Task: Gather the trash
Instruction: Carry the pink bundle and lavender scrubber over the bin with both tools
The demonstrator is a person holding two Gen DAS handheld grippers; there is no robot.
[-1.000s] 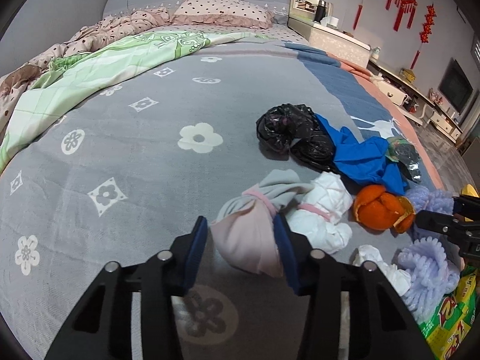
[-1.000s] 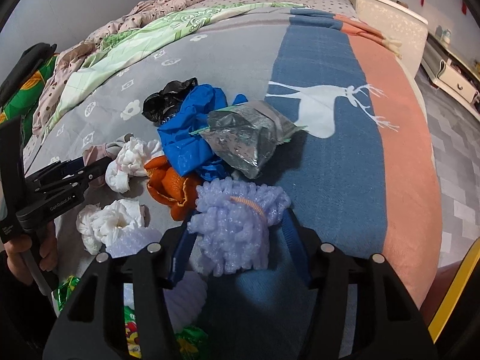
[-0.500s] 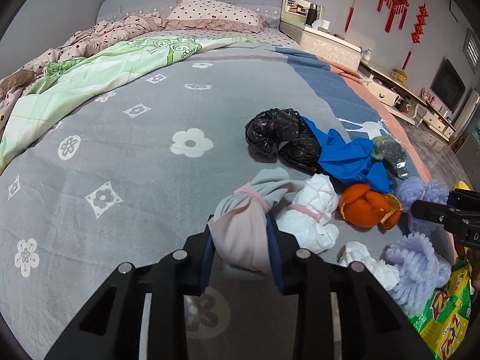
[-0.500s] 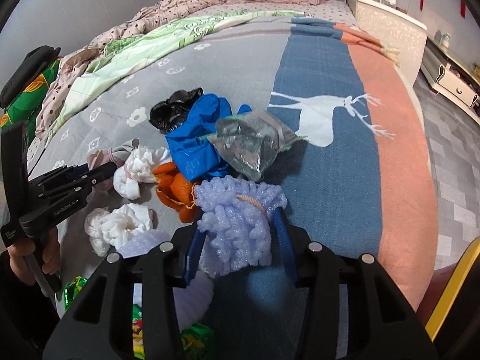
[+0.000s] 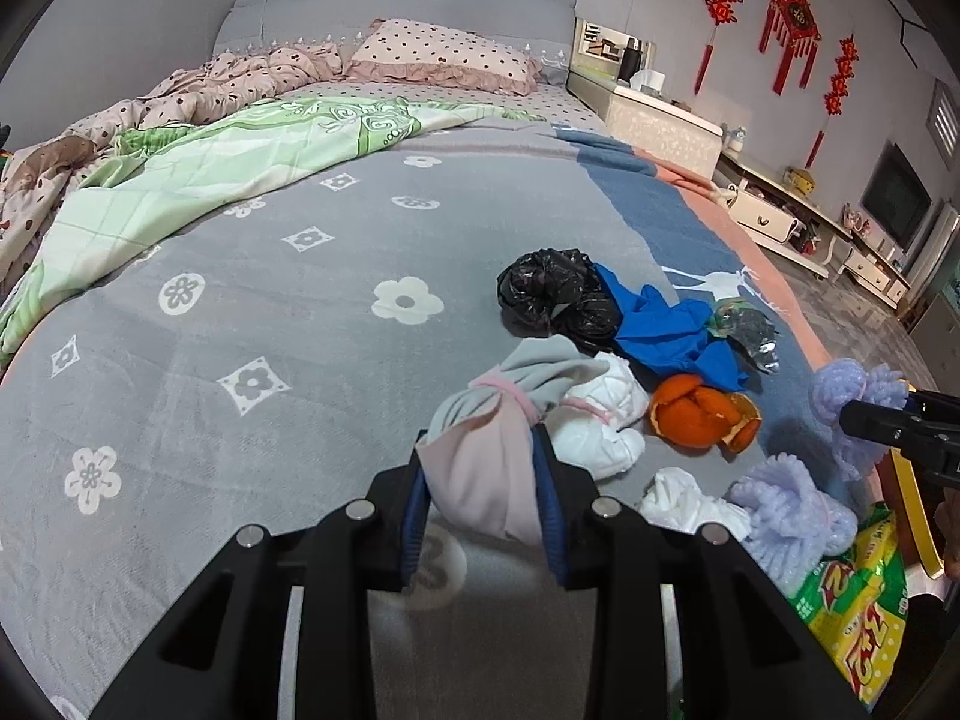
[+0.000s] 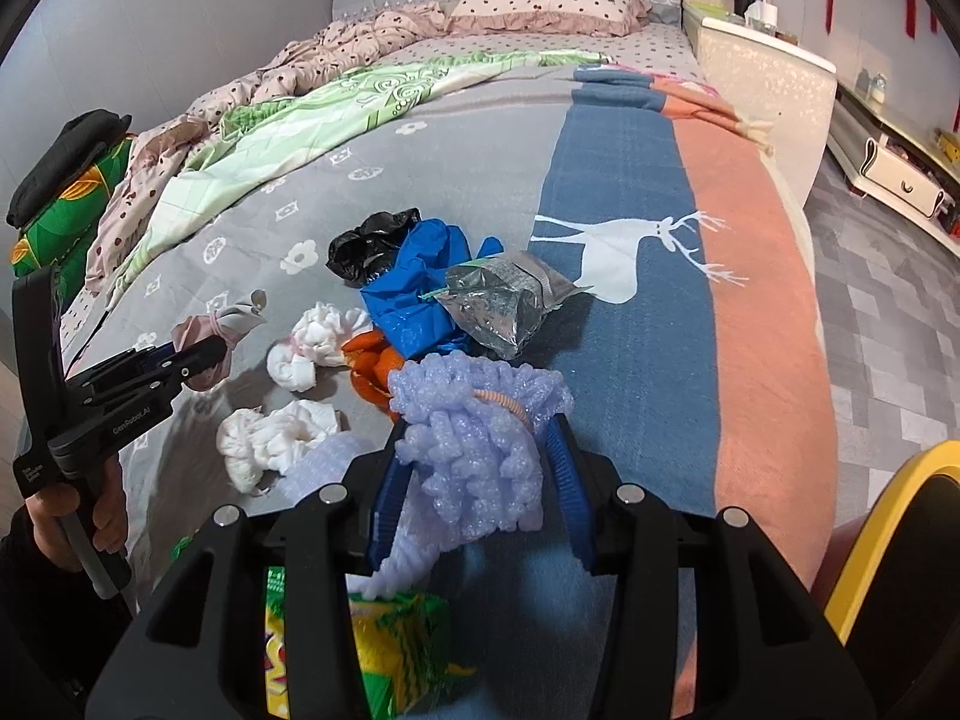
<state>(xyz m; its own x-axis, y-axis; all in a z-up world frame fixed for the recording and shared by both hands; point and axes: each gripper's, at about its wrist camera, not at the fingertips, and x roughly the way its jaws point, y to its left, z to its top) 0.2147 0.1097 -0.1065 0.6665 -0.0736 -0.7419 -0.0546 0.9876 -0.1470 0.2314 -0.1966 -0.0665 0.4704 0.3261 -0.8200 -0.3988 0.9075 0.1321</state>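
Two bundles are gripped above the bed: the left gripper is clamped on a pink-and-grey cloth bundle, the right gripper on a lilac foam bundle. Between them on the grey blanket lie white tissue wads, orange peel, a blue bag, a black bag and a silver wrapper. Only the right wrist view shows a yellow bin rim beside the bed; both show a green-yellow packet.
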